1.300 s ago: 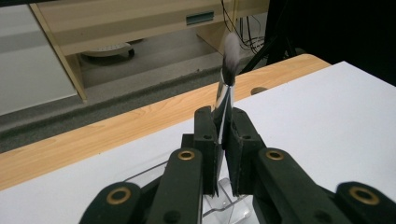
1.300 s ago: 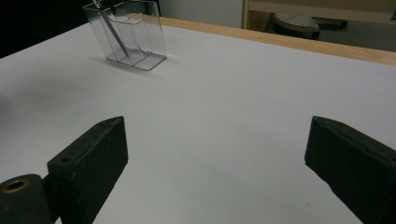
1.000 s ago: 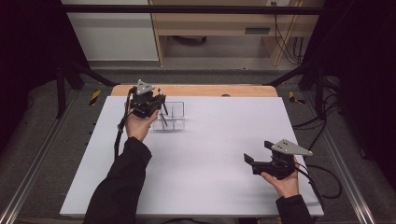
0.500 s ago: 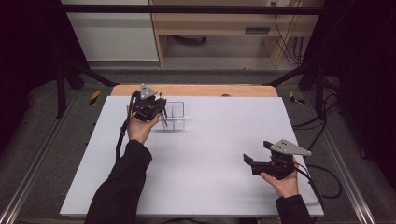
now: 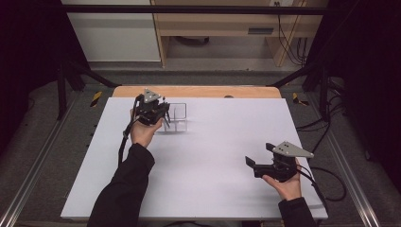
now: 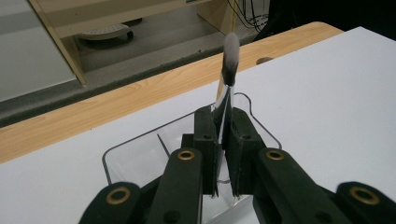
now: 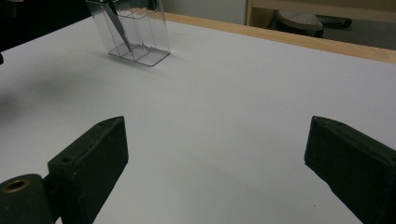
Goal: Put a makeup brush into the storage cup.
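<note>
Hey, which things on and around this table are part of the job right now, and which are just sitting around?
In the job:
- left gripper, shut on the makeup brush
- clear organizer, the brush's lower end inside it

Just about:
- right gripper, open, over bare table
- wooden shelf unit behind the table
- cables on the floor

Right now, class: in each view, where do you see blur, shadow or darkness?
Left gripper view: the brush tip is soft and blurred, while the left gripper looks sharper. Right gripper view: the clear organiser casts a faint shadow on the white table. High view: both side edges fall into darkness.
</note>
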A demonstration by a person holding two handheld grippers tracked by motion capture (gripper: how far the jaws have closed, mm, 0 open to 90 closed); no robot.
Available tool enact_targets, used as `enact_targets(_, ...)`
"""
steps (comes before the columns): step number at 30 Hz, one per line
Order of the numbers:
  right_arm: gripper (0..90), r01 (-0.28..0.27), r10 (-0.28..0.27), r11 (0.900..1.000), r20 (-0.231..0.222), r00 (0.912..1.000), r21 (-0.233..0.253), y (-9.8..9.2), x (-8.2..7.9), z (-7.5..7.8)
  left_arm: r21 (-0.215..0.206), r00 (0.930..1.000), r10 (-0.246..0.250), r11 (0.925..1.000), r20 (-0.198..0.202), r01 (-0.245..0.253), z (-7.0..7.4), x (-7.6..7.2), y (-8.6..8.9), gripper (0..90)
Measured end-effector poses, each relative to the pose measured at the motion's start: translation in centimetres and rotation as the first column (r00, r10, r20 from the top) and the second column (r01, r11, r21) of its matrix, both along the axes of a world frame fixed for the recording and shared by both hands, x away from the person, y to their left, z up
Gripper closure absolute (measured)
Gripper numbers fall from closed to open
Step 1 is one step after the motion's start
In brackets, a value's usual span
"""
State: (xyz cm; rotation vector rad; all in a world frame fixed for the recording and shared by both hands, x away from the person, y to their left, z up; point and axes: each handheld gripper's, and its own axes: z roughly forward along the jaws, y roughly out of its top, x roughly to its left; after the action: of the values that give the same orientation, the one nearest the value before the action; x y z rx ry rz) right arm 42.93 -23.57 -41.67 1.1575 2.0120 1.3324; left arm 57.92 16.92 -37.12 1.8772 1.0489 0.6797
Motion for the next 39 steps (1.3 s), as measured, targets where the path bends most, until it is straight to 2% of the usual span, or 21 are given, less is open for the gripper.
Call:
enact_targets(3,6.6,-0.001,0.001,1.0,-0.002,1.0,-0.001,0.1,0.0,0.0,0.011,1.0,-0.002,0.9999,-0.006,0.002,-0.2,-0.1,0.1,83.5)
enact_targets(5,6.5,-0.002,0.002,1.0,-0.003,1.0,-0.001,0.1,0.0,0.0,-0.009,0.9999,-0.005,0.9999,-0.012,0.005,-0.3,-0.1,0.2,83.4)
enact_targets(7,6.6,-0.003,0.003,1.0,-0.002,1.0,0.003,0.1,0.0,0.0,-0.011,0.9999,-0.007,0.9999,-0.008,0.007,-0.2,-0.3,0.2,83.0)
enact_targets(12,6.5,-0.006,0.006,1.0,0.0,1.0,-0.005,0.1,0.0,-0.1,-0.035,1.0,0.006,0.9994,0.003,-0.006,0.5,-0.9,0.9,72.4)
enact_targets(17,6.4,-0.004,0.004,1.0,0.0,1.0,0.002,0.1,0.0,0.0,-0.092,0.9998,0.0,0.9958,0.019,0.001,1.5,-1.8,1.8,62.5)
enact_targets(19,6.4,-0.004,0.004,1.0,0.003,1.0,0.002,0.1,0.0,0.0,-0.129,0.9997,-0.013,0.9915,0.02,0.015,1.9,-2.2,2.2,59.8)
enact_targets(22,6.4,-0.003,0.003,1.0,0.007,1.0,0.005,0.1,-0.1,0.1,-0.155,0.9991,-0.028,0.9874,0.032,0.033,2.4,-2.8,2.5,54.5)
enact_targets(30,6.1,-0.004,0.004,1.0,0.012,0.9999,0.007,0.0,-0.1,0.2,-0.162,0.9957,-0.061,0.9842,0.07,0.072,3.2,-4.5,2.9,42.0)
enact_targets(39,5.6,-0.003,0.003,1.0,0.02,0.9998,0.015,-0.1,-0.2,0.3,-0.15,0.99,-0.093,0.9828,0.106,0.108,3.3,-6.5,3.9,29.6)
